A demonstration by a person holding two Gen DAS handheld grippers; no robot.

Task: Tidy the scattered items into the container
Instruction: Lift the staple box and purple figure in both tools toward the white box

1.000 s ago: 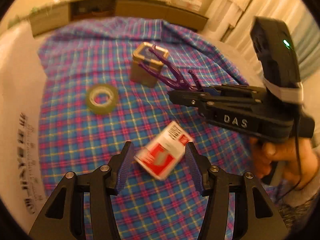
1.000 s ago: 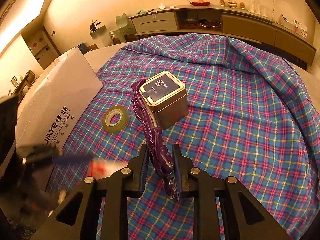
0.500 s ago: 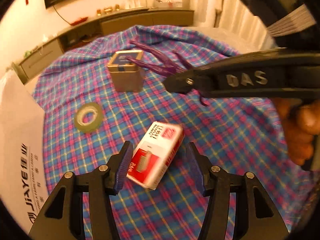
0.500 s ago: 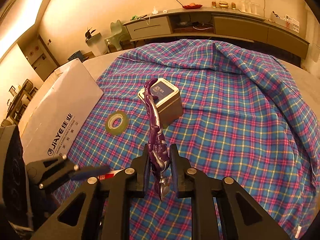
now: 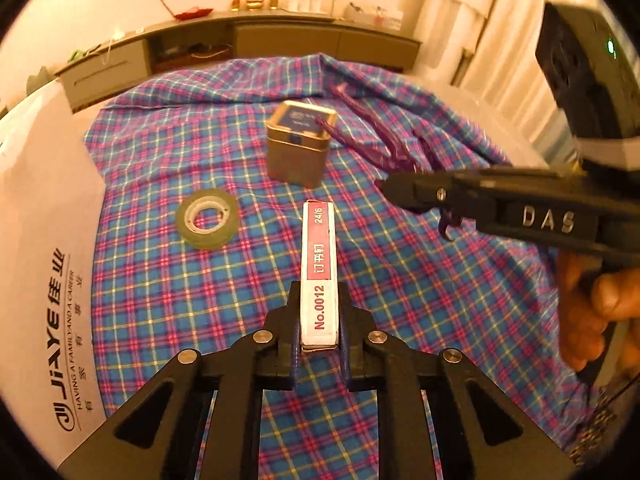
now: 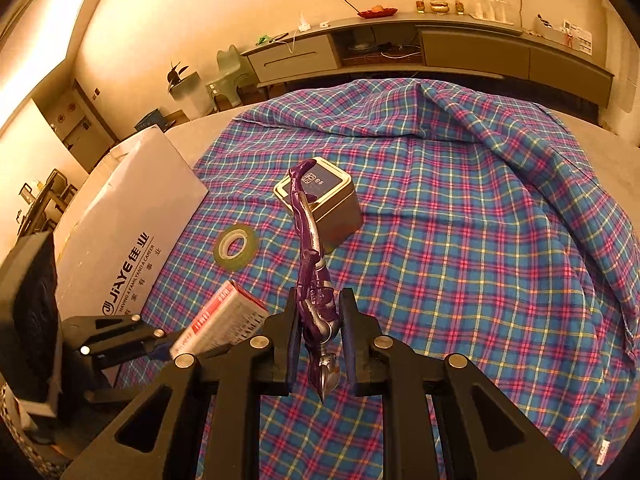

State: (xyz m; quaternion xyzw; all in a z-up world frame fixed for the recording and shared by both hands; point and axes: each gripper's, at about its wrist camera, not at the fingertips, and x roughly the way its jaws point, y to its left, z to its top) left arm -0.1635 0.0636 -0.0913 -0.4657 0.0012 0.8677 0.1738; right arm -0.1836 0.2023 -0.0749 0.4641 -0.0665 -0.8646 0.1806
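My left gripper [image 5: 319, 300] is shut on a red-and-white staple box [image 5: 318, 264], held on edge above the plaid cloth; the box also shows in the right wrist view [image 6: 220, 320]. My right gripper [image 6: 320, 312] is shut on a purple toy figure [image 6: 310, 248], held above the cloth; the figure also shows in the left wrist view [image 5: 376, 148]. A roll of tape [image 5: 207, 218] lies flat on the cloth. A square metal tin [image 5: 299, 146] with its lid on stands behind it. A white cardboard box [image 6: 124, 220] printed JIAYE stands at the left.
The plaid cloth [image 6: 480, 240] covers a round table and bunches into folds at the far side. A long sideboard [image 6: 440, 48] runs along the back wall. My right gripper's body and the hand holding it [image 5: 560, 220] fill the right of the left wrist view.
My left gripper has closed on the staple box and lifted it, turning it on edge. My right gripper has risen slightly with the purple figure.
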